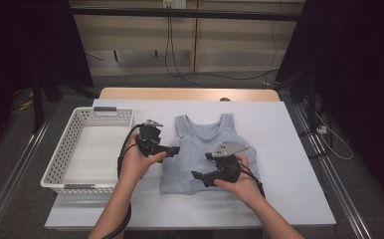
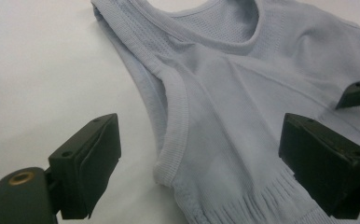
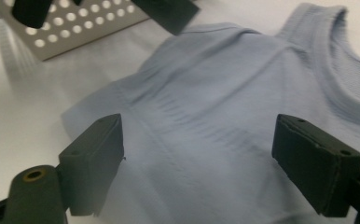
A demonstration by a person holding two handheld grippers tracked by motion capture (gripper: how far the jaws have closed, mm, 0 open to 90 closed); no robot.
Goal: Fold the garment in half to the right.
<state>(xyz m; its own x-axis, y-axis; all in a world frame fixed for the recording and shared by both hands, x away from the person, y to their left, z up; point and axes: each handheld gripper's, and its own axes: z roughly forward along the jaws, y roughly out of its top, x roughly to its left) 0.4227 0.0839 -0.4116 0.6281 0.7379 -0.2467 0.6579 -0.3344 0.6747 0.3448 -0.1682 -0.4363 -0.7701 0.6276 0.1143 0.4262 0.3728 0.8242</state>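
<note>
While both grippers hover over the pale blue tank top [image 1: 200, 149] lying flat on the white table [image 1: 289, 149], right of the basket [image 1: 88, 144], each stands with jaws apart and nothing between them. The left gripper [image 1: 172, 149] should bite the ribbed armhole edge; the right gripper [image 1: 196, 175] should lower onto the hem, pinching only fabric.
</note>
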